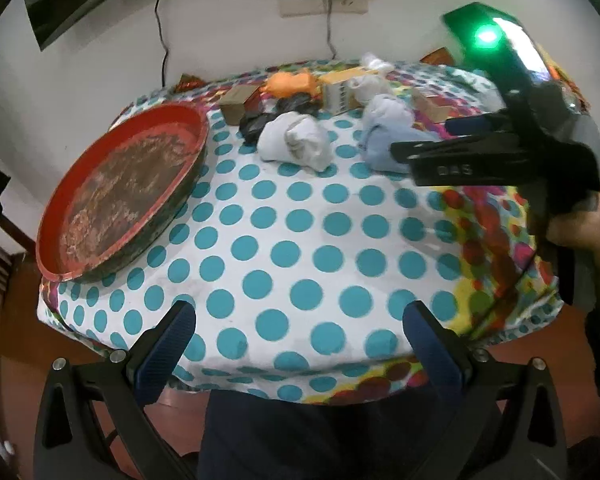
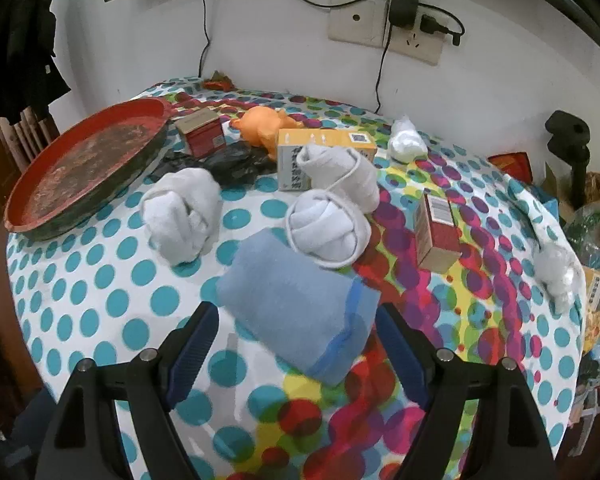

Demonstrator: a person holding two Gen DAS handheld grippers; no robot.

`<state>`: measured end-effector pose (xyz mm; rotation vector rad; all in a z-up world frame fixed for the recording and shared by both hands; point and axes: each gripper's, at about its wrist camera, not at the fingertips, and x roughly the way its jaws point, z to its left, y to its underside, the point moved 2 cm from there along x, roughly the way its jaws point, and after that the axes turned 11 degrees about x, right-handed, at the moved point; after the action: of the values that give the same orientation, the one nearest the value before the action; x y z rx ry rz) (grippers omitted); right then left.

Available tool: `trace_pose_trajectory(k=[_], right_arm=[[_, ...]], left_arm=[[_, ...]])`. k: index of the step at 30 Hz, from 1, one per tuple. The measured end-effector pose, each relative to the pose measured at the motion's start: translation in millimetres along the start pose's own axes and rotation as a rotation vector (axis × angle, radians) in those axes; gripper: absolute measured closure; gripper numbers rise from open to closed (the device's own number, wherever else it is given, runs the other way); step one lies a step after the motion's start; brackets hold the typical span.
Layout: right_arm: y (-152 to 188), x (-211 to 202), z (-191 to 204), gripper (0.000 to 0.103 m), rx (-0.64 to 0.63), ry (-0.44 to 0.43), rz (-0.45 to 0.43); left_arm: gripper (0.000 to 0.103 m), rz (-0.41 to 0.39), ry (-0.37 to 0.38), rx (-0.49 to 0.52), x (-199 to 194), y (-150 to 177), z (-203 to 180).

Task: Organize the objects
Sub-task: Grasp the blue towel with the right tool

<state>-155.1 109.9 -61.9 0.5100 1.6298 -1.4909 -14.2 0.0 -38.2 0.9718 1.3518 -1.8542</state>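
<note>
Blue-padded fingers of the right gripper (image 2: 296,344) stand spread wide with nothing pinched, framing the near end of a folded light-blue cloth (image 2: 296,304) that lies flat on the dotted tablecloth (image 2: 100,300). The pads are on either side of the cloth and do not yet press on it, so the step in hand looks like the approach to a first pick.

Just behind the cloth sit three rolled white sock bundles: one touching its far corner (image 2: 326,228), one further back against a yellow box (image 2: 340,174), and one off to the left (image 2: 184,212). A black plastic bag (image 2: 232,164), an orange soft toy (image 2: 266,128) and two small red-and-tan boxes (image 2: 202,134) (image 2: 436,228) lie beyond. The round red tray (image 2: 84,168), worn and holding nothing, rests at the table's left edge and is the likely place for the things.

The left gripper (image 1: 296,344) hangs over the bare near part of the table, also spread and holding nothing.

Next, I judge, the right gripper must drop lower so the pads bracket the cloth's thickness, then close firmly; soft folded fabric may unfold or slip when lifted.
</note>
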Motion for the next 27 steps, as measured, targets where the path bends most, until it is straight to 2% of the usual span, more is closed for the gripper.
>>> trace_pose_trajectory(k=[6, 13, 18, 21, 25, 27], right_arm=[[-5, 10, 1, 0.020, -0.022, -0.002, 0.015], [-6, 25, 4, 0.020, -0.041, -0.006, 0.024], [-2, 33, 11, 0.020, -0.074, 0.015, 0.026], [0, 34, 12, 0.021, -0.074, 0.016, 0.013], [2, 35, 10, 0.036, -0.052, -0.018, 0.011], [2, 35, 11, 0.038, -0.060, -0.020, 0.009]], left_arm=[[0.000, 0.030, -0.030, -0.031, 20, -14, 19], [0.000, 0.045, -0.016, -0.065, 41, -36, 36], [0.000, 0.053, 0.021, -0.096, 54, -49, 43], [0.000, 0.045, 0.001, -0.094, 60, -58, 44], [0.000, 0.070, -0.007, -0.083, 73, -68, 42], [0.000, 0.074, -0.004, -0.090, 77, -73, 42]])
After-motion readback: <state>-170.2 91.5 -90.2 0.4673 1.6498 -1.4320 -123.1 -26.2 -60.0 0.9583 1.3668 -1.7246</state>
